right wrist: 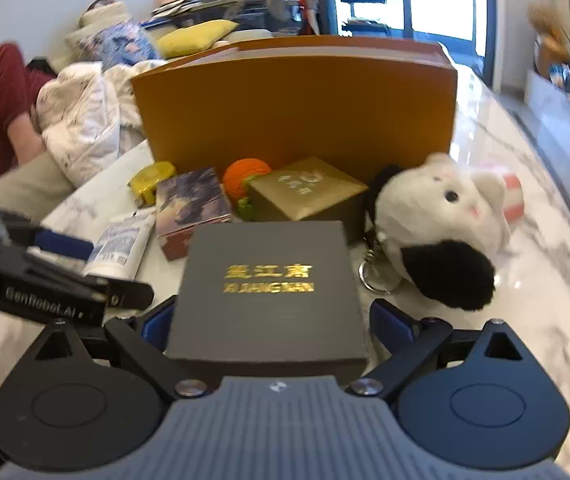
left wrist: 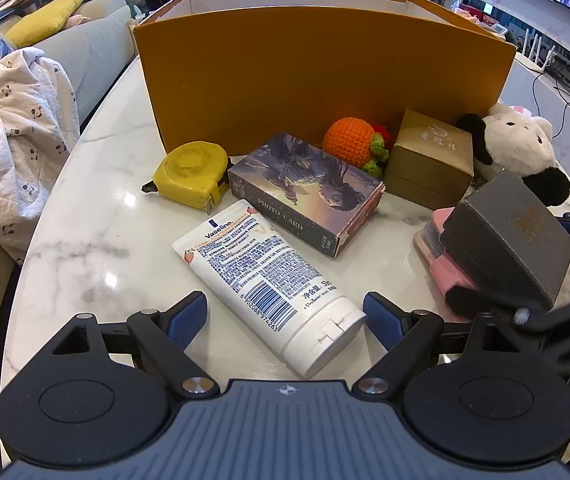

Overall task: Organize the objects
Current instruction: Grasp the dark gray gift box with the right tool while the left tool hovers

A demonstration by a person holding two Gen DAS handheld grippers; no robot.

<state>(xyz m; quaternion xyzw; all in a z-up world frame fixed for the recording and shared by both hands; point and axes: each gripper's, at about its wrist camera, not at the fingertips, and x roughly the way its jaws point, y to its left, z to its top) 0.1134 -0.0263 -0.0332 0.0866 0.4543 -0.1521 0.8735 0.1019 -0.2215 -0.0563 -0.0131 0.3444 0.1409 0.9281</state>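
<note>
Centrally, a tall orange box (left wrist: 325,80) stands on the white marble table (left wrist: 97,208) and serves as landmark. Against its near wall: yellow tape measure (left wrist: 191,174) at the left, crocheted orange (left wrist: 349,142) about the middle, gold box (left wrist: 431,158) right of that, panda plush (left wrist: 521,148) by the right corner. Photo-card box (left wrist: 305,188) lies just in front of the crocheted orange; white Vaseline tube (left wrist: 269,280) lies nearer still, cap toward the camera. Left gripper (left wrist: 285,320) is spread wide, blue pads either side of the tube's cap end, not pressing it. Right gripper (right wrist: 273,326) straddles a dark grey box (right wrist: 269,292) with gold lettering, well in front of the orange box; a gap shows at the right pad, left pad partly hidden, so no grip confirmed. Pink item (left wrist: 445,268) lies under the grey box.
</note>
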